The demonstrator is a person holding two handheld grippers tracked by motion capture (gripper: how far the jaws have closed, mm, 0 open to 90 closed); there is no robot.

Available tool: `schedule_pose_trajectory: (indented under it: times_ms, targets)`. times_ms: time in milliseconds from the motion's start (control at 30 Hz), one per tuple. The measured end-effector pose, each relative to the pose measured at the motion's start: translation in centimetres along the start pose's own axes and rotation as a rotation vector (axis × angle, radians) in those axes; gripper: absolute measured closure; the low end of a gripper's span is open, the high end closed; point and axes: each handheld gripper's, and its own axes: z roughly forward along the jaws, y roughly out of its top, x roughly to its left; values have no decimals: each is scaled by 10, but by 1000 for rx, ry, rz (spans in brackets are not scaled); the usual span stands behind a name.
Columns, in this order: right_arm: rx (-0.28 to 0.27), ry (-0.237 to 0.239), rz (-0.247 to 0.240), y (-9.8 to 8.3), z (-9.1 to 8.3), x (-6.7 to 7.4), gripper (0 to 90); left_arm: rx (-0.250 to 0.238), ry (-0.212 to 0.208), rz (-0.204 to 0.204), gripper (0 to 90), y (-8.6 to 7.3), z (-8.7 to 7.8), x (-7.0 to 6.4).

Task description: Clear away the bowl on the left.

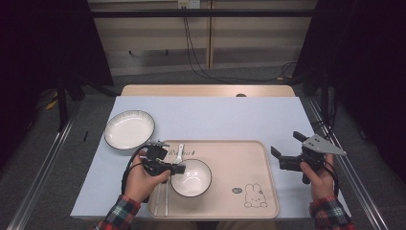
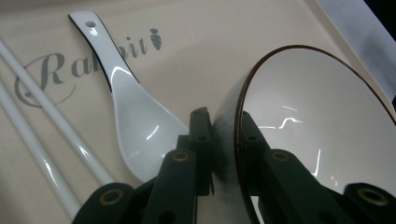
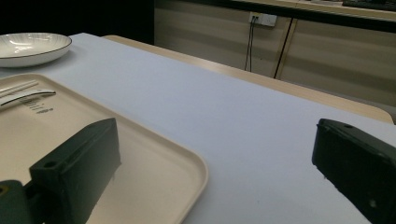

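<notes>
A white bowl (image 1: 191,177) with a dark rim sits on the beige tray (image 1: 230,158). My left gripper (image 1: 179,168) is shut on the bowl's left rim. In the left gripper view the bowl (image 2: 317,107) fills the right side, and its rim is pinched between the jaws of that gripper (image 2: 223,116). A white spoon (image 2: 130,102) and a pair of white chopsticks (image 2: 51,121) lie on the tray (image 2: 210,56) beside the bowl. To the right of the tray, my right gripper (image 1: 286,143) is held open above the table, with nothing between its jaws (image 3: 217,140).
A shallow white plate (image 1: 129,129) with a dark rim rests on the pale table (image 1: 215,115), off the tray's far left corner; the right gripper view has the plate (image 3: 32,46) at far left. A rabbit drawing (image 1: 254,196) marks the tray's near right corner.
</notes>
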Motion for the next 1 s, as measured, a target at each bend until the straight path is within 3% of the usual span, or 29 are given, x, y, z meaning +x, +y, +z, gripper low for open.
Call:
schedule_pose_trajectory:
  times_ms: [1000]
  targets:
    - [-3, 0, -12, 0, 0, 1, 6, 16, -16, 10, 799, -15, 2, -4]
